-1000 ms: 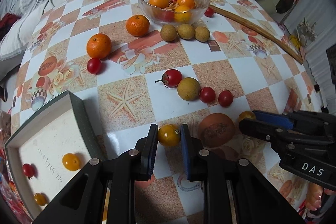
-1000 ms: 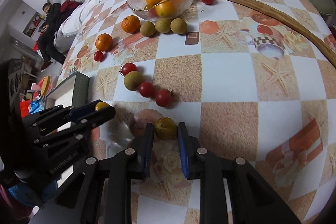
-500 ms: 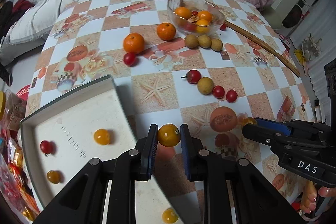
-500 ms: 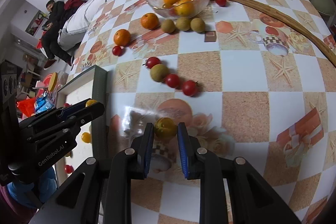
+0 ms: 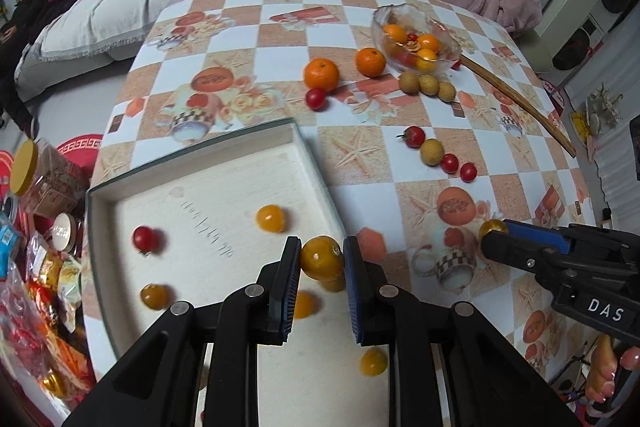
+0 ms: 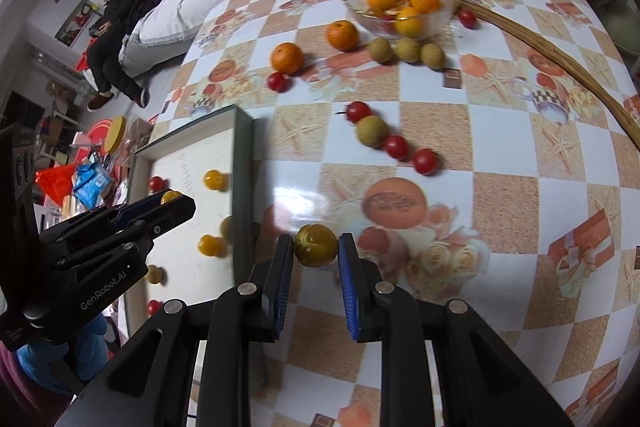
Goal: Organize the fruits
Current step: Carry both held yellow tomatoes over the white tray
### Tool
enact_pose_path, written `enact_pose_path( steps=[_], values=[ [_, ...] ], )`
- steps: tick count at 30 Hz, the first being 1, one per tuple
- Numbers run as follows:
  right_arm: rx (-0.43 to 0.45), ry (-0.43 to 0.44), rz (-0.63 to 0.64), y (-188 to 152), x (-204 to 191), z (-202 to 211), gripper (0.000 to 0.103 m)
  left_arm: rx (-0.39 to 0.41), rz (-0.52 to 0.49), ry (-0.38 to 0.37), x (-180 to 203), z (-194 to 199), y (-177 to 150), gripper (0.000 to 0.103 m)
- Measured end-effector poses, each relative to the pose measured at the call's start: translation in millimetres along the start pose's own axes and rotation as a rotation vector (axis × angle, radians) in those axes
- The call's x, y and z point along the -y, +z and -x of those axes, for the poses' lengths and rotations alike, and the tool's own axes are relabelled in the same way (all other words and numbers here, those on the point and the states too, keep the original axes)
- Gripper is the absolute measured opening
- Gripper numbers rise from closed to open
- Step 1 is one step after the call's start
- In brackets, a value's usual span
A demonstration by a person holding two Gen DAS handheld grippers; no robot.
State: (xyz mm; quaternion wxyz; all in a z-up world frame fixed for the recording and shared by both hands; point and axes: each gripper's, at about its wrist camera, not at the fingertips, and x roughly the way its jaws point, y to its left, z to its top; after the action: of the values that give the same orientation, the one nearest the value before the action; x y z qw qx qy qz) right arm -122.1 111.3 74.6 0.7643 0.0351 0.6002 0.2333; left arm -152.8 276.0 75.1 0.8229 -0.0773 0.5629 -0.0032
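tomatoes are pinched in both tools: a yellow tomato [image 5: 321,257] in the left tool [image 5: 321,263] over the tray [image 5: 316,163] rim, an olive-yellow one [image 6: 315,245] in the right tool [image 6: 314,251], seemingly short of it; early release risks rolling across the desk [image 6: 500,155].

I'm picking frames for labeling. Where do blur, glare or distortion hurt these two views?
Right wrist view: motion blur smears the tray edge and nearby fruit, with white glare on the tablecloth. Left wrist view: sharper, slight blur on the tray's red tomato. Both: fisheye bulge, dark corners.
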Motion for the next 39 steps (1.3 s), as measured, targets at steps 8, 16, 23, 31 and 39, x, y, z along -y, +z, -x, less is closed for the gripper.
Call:
enact_pose_path(
  steps=[8,16,23,31,39],
  values=[
    [-0.038,0.021,0.047,-4.2,-37.0,-6.5,0.025,-0.034,0.046,0.048,-34.4,6.0,-23.6,0.023],
    [-0.084,0.03,0.094,-8.9,-69.8,-19.9,0.025,-0.065,0.082,0.061,-52.2,3.4,-43.5,0.023],
    [-0.118,0.028,0.119,-17.3,-84.2,-32.8,0.025,-0.063,0.096,0.063,-64.3,-1.3,-41.7,0.023],
    [-0.148,0.018,0.13,-26.7,-90.3,-52.8,0.025,-0.056,0.093,0.087,-73.7,-19.1,-29.6,0.023],
    [-0.176,-0.003,0.184,-38.4,-102.3,-68.4,0.025,-0.057,0.085,0.129,-81.5,-35.8,-16.9,0.023]
  ],
)
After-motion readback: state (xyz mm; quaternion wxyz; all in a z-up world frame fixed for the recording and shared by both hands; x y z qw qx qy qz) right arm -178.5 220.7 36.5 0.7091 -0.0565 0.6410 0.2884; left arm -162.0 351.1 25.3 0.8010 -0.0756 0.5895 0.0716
